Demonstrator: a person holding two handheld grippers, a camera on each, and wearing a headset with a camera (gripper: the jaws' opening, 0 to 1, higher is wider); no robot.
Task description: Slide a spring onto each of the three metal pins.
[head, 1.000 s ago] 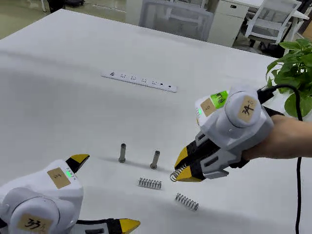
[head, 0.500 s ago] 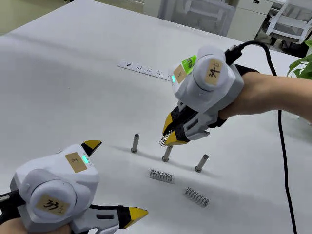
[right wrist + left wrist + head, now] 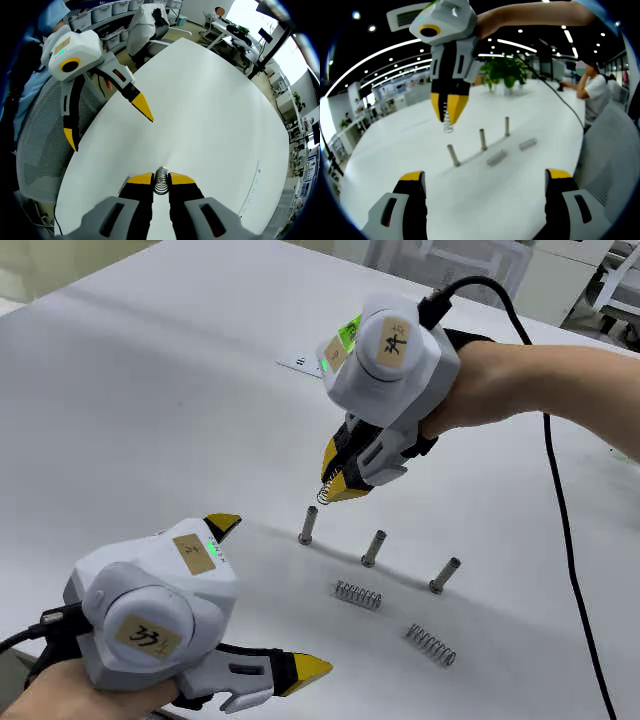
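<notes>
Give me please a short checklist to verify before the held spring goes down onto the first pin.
1. Grip on the spring: ok. The right gripper is shut on the held spring, whose free end hangs below the tips.
2. Spring over the target: cannot tell. It hovers above the leftmost pin of the head view, apart from it; exact alignment is unclear.
3. Pins ready: ok. All three pins stand upright and bare.
4. Path clear of the left gripper: ok. It is open, on the near side of the pins.
5. Spares: ok. Two loose springs lie on the table, touching no pin.
</notes>
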